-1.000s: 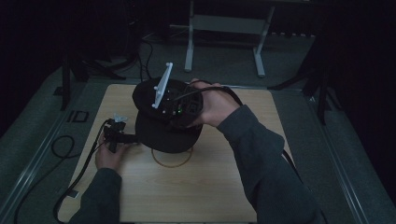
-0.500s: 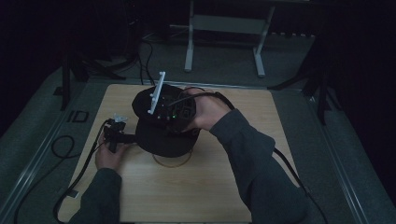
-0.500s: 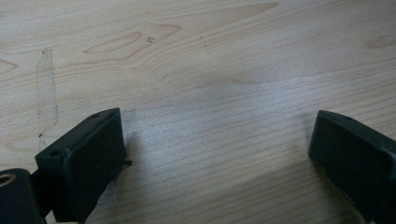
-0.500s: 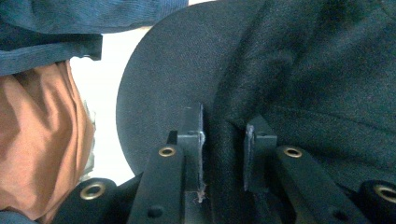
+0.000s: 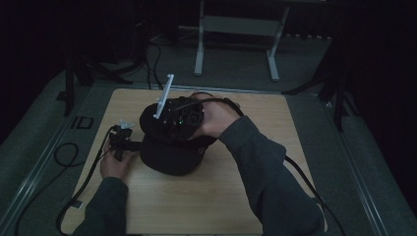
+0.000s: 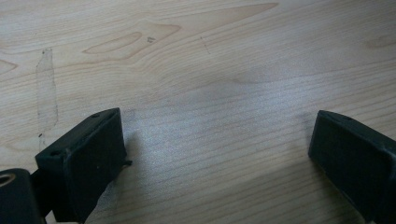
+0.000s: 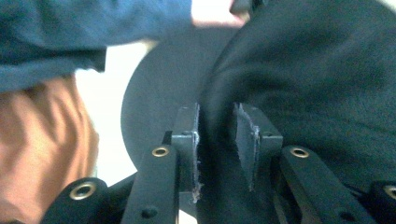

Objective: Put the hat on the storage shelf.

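Nearest the camera in the high view, two dark-sleeved forearms came in from six o'clock over the wooden table (image 5: pixel 236 206). The left hand (image 5: pixel 115 164) lay on the tabletop at about eight o'clock of the black cap (image 5: pixel 169 155), holding the left gripper (image 5: pixel 120 140) low against the wood, its cable trailing off toward seven o'clock. In the left gripper view its jaws stood wide apart with nothing but bare wood grain between them — empty. The cap sat near the table's middle, slightly left of centre, brim side toward the near edge. Above it the right hand (image 5: pixel 216 120) held the right gripper (image 5: pixel 179 118) over the crown, a small green light showing on its body and a white plate sticking up toward twelve o'clock. In the right gripper view the jaws were drawn nearly together with a fold of the cap's black cloth (image 7: pixel 217 121) pinched between them — a firm hold on the fabric. Beyond the table, at twelve o'clock, stood a grey metal stand (image 5: pixel 236 29) on dim carpet, with cables on the floor at eleven o'clock.
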